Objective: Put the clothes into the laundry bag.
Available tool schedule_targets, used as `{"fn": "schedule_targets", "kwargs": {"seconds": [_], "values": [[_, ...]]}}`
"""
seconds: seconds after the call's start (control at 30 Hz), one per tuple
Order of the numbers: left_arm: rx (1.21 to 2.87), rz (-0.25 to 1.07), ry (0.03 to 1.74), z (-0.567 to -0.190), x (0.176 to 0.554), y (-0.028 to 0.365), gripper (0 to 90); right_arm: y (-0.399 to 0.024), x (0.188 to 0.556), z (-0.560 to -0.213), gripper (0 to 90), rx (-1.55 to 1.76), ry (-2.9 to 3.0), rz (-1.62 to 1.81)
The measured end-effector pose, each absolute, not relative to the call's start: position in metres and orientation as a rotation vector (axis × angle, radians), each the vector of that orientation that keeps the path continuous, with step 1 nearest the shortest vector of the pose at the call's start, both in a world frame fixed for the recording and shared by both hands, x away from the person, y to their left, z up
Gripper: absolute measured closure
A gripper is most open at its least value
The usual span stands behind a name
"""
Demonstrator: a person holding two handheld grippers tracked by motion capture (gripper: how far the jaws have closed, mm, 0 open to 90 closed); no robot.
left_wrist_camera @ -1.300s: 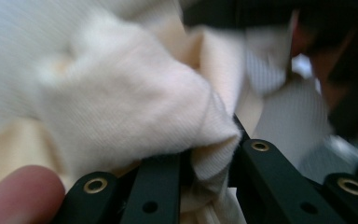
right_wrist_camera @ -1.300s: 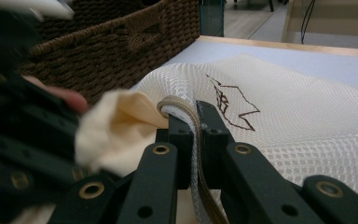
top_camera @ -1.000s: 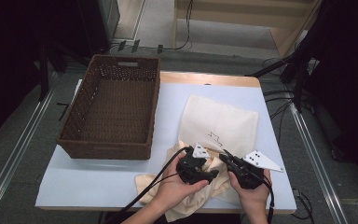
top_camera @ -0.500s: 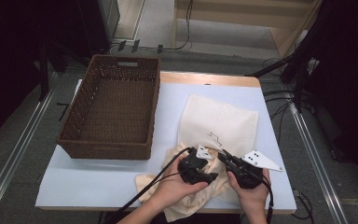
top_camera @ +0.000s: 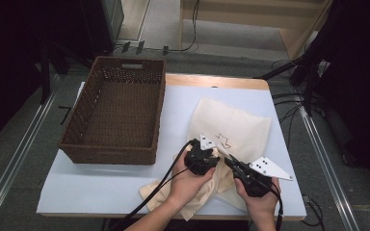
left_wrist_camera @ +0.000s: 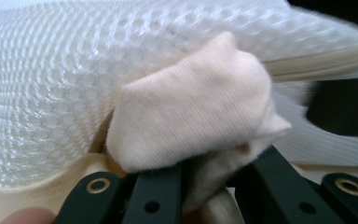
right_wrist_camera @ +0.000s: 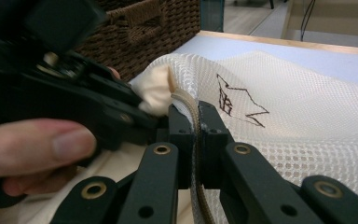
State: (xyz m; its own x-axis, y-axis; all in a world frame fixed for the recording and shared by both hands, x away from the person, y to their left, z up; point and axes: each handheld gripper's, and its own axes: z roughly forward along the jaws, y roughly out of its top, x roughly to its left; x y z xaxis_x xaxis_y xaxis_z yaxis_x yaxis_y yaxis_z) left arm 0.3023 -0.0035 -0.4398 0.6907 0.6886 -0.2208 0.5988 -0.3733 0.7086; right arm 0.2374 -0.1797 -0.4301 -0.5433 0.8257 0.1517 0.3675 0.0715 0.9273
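**A:** What's being handled here?

**B:** A cream-white mesh laundry bag with a brown star-like doodle [top_camera: 231,127], lying on the right half of the pale blue table top [top_camera: 101,187], just right of the dark brown woven wicker basket [top_camera: 118,113]. Under its near end there's a soft cream knit cloth [top_camera: 164,192] spilling toward the near edge.

**A:** And the grippers?

**B:** The right gripper [right_wrist_camera: 196,122] is clamped tight on the bag's beige edge band [right_wrist_camera: 186,100], which runs straight between its jaws. The left gripper [left_wrist_camera: 209,175] has just been closing; a bunched wad of the cream knit cloth sits between its jaws and they're pinching it, right at the bag's mesh. Both are at the bag's near end, almost touching each other.
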Motion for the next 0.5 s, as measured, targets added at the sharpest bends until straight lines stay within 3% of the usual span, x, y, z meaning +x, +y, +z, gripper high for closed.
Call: {"fn": "schedule_targets", "kwargs": {"seconds": [0.07, 0.13, 0.27, 0.37, 0.5], "values": [[2.175, -0.015, 0.895, -0.448, 0.302, -0.01, 74.1, -0.182, 0.238, -0.43, 87.5, 1.188, 1.931, 1.478], [2.208, 0.038, 0.796, -0.442, 0.292, -0.009, 63.0, -0.186, 0.239, -0.431, 87.5, 1.201, 1.924, 1.481], [2.134, 0.045, 0.764, -0.416, 0.278, 0.009, 41.4, -0.192, 0.241, -0.432, 87.4, 1.235, 1.911, 1.477], [2.061, 0.096, 0.756, -0.401, 0.273, 0.024, 31.3, -0.193, 0.242, -0.432, 87.3, 1.245, 1.908, 1.474], [2.058, 0.174, 0.868, -0.405, 0.284, 0.032, 21.4, -0.191, 0.242, -0.433, 87.2, 1.244, 1.912, 1.468]]}}
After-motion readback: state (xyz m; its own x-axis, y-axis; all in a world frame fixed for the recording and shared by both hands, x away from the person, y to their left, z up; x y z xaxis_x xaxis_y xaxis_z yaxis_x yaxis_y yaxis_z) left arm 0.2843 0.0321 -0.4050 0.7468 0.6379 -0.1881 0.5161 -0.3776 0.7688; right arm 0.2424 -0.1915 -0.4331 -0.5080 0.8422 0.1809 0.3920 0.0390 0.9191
